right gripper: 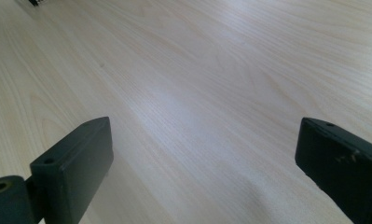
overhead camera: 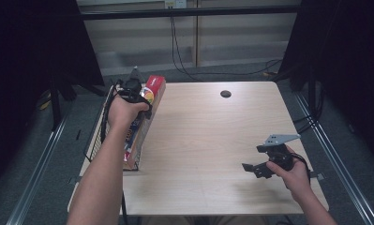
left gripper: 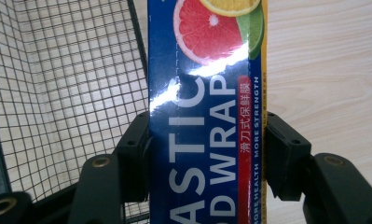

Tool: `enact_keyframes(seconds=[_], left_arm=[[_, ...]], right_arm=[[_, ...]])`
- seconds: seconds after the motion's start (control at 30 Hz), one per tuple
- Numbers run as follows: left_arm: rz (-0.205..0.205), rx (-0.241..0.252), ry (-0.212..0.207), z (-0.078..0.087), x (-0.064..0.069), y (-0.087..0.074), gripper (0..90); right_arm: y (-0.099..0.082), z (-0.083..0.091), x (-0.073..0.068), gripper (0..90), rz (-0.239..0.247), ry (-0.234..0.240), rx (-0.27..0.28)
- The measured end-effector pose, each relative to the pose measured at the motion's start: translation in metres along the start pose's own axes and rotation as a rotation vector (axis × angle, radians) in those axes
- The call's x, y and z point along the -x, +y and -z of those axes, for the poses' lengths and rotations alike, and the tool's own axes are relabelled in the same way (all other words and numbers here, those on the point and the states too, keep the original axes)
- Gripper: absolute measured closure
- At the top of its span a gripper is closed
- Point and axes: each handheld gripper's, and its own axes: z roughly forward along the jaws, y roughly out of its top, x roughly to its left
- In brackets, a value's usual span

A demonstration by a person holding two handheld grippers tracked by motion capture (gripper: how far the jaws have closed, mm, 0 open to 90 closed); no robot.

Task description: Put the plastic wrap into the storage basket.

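Observation:
A long blue plastic wrap box with citrus pictures and a red end lies along the right wall of a black wire basket at the table's left edge. My left gripper is shut on the box, its two jaws pressing its sides. From above, the left gripper sits over the box near its far end. My right gripper hovers low over the table's front right, held in a hand. Its jaws stand wide apart in the right gripper view with bare wood between them.
The light wooden table has a round black cable hole near its far edge. The wire basket's mesh floor lies left of the box. Dark curtains flank both sides and cables hang behind the table.

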Motion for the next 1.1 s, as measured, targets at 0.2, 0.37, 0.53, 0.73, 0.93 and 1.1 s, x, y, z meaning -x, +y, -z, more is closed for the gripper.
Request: enact_keyframes(seconds=[0.2, 0.37, 0.53, 0.73, 0.93, 1.1], left_arm=[[0.026, -0.002, 0.011, 0.002, -0.008, -0.004, 43.7], [0.05, -0.005, 0.026, 0.002, -0.015, -0.007, 43.7], [0.077, -0.005, 0.026, 0.002, -0.022, -0.011, 43.7], [0.084, -0.009, 0.035, 0.001, -0.025, -0.014, 43.7], [0.099, -0.016, 0.045, 0.0, -0.031, -0.016, 43.6], [0.126, -0.013, 0.05, -0.001, -0.037, -0.02, 43.7]], right_arm=[[0.0, 0.0, 0.0, 4.0, -0.002, 0.0, -0.002], [0.0, 0.0, 0.0, 4.0, 0.002, 0.0, -0.004], [0.0, -0.001, 0.0, 4.0, 0.002, 0.001, -0.004], [0.001, -0.001, 0.0, 4.0, -0.001, 0.006, -0.003], [0.002, -0.002, -0.001, 4.0, 0.004, 0.008, -0.004], [0.002, -0.002, -0.001, 4.0, 0.001, 0.009, -0.002]])
